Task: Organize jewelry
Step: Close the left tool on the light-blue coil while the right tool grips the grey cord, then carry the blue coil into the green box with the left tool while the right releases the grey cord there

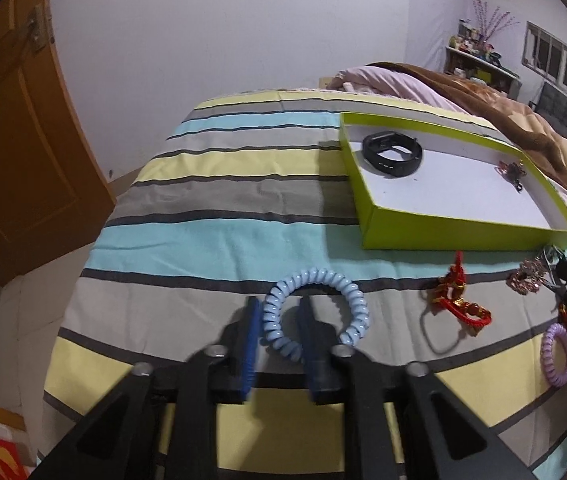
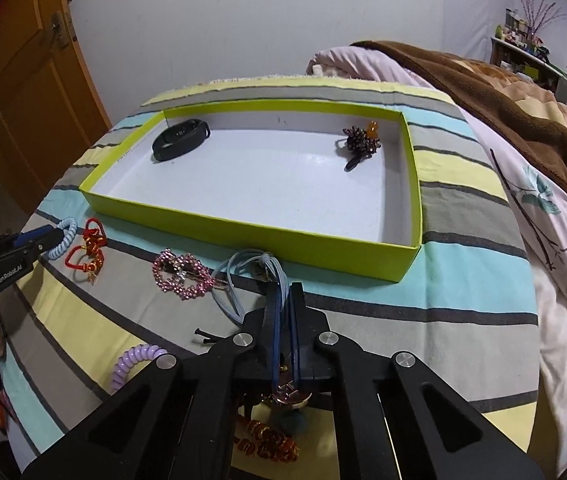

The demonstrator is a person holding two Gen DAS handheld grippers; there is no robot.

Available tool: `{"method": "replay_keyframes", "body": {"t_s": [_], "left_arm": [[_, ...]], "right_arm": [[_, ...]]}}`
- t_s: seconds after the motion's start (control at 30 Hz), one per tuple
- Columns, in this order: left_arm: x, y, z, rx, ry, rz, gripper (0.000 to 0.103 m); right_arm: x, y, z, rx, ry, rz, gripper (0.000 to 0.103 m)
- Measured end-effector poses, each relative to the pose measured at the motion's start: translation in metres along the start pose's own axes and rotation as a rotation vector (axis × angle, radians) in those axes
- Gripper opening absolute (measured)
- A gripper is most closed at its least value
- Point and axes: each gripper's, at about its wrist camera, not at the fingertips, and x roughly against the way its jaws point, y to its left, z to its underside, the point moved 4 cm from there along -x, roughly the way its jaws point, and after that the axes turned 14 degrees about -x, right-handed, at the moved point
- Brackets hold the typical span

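A lime-green box (image 1: 455, 232) (image 2: 243, 236) with a white floor lies on the striped bed. In it are a black watch band (image 1: 393, 154) (image 2: 179, 140) and a dark beaded charm (image 1: 511, 170) (image 2: 361, 144). My left gripper (image 1: 279, 312) (image 2: 49, 242) is shut on one side of a light blue coil bracelet (image 1: 315, 308) (image 2: 61, 238), one finger inside the loop. My right gripper (image 2: 283, 300) is shut on a grey-blue cord (image 2: 243, 276); a metal pendant (image 2: 289, 398) hangs under its jaws.
Loose on the bed: a red knotted charm (image 1: 457, 300) (image 2: 91, 252), a pink crystal heart piece (image 2: 181, 276) (image 1: 525, 276), a purple coil bracelet (image 1: 559, 356) (image 2: 133, 364), an orange-gold ornament (image 2: 267, 440). A brown blanket (image 2: 503, 92) and a pink quilt lie right. A wooden door (image 1: 15, 152) stands left.
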Motion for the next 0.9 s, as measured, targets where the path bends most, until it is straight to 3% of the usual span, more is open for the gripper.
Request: {"method": "replay_keyframes", "body": {"t_s": [0.9], "left_arm": [[0.062, -0.016, -0.001, -0.012, -0.157, 0.029, 0.008]], "right_arm": [[0.088, 0.022, -0.003, 0.008, -0.189, -0.126, 0.003]]}}
